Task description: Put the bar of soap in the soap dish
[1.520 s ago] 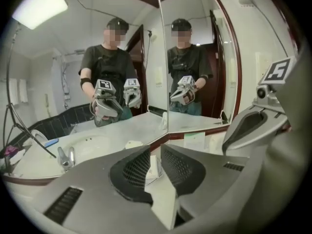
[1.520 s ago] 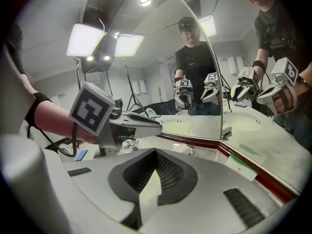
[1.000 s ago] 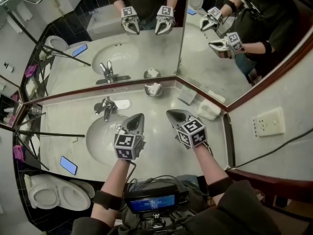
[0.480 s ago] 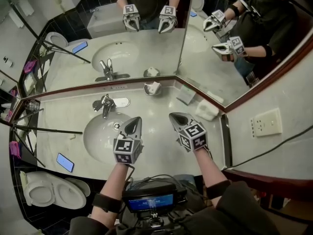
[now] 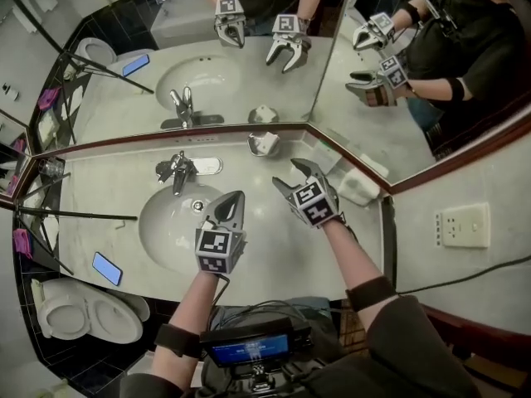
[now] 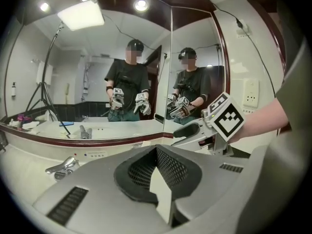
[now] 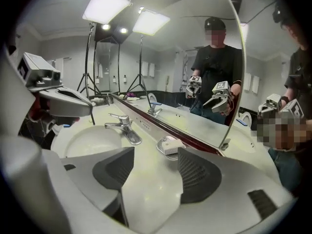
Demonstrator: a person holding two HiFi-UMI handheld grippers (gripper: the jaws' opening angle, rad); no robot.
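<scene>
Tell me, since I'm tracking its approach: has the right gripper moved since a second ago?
Yes. The right gripper has moved up the head view, closer to the soap dish; its tongs have just been opening, nothing between them.

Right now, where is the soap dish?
Head view: dish at the counter's back edge under the mirror, right of the faucet, just beyond the right gripper, whose empty jaws have just been opening. A white bar lies in it.
</scene>
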